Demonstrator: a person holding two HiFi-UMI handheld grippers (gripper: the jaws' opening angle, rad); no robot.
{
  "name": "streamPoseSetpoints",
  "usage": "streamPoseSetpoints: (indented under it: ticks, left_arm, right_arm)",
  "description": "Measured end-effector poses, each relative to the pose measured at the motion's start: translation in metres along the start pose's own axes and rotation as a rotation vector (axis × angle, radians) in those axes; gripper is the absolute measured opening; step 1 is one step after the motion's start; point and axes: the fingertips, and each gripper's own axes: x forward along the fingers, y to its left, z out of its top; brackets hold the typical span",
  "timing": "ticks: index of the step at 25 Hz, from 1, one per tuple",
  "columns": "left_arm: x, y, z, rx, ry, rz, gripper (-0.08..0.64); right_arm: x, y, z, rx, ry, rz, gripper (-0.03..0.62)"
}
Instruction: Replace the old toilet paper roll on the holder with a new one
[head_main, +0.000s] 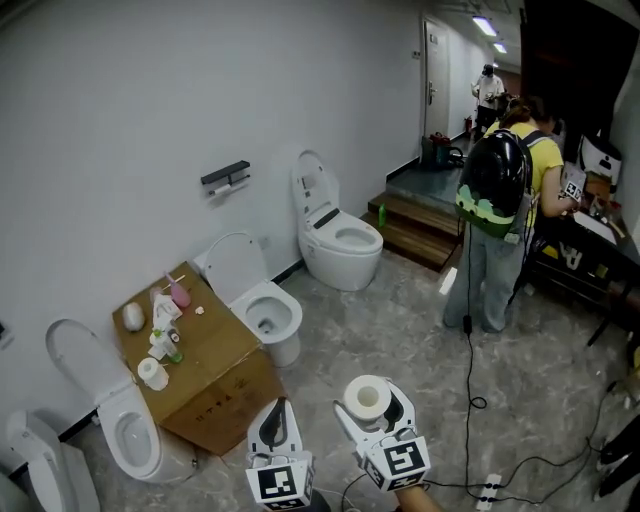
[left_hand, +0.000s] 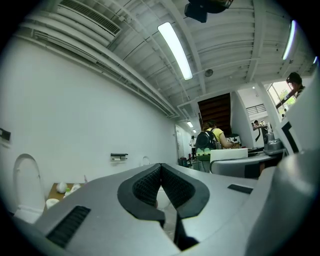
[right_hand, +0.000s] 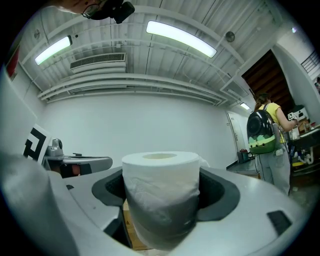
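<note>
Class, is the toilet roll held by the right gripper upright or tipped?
Upright: the toilet roll stands core-up, clamped in the right gripper.

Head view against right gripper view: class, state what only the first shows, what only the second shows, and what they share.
Only the head view: the pink bottle standing on top of the cardboard box, and the power strip on the floor.
Only the right gripper view: the ceiling light strips and the air vent.
Both: the toilet paper roll clamped upright in the right tool, and the person with the backpack standing turned away.
</note>
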Motion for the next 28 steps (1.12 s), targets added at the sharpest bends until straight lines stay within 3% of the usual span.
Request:
streamPoseSetpoints:
  ticks: [7, 14, 28]
  left_arm:
    - [0.014, -0.016, 0.004, -0.017, -0.01, -0.008, 0.015]
    - [0.057, 0.0, -0.008, -0.027, -0.007, -0.008, 0.015]
    - [0.206, 0.11, -0.026, -0.042, -0.014, 0.004, 0.015]
  right_arm:
    - [-0.003, -0.018, 0.002, -0.007, -0.006, -0.013, 0.382]
    - [0.039, -0.033, -0.005, -0.018, 0.009, -0.017, 0.382]
    - [0.228, -0.038, -0.016, -0.044, 0.049, 0.012, 0.382]
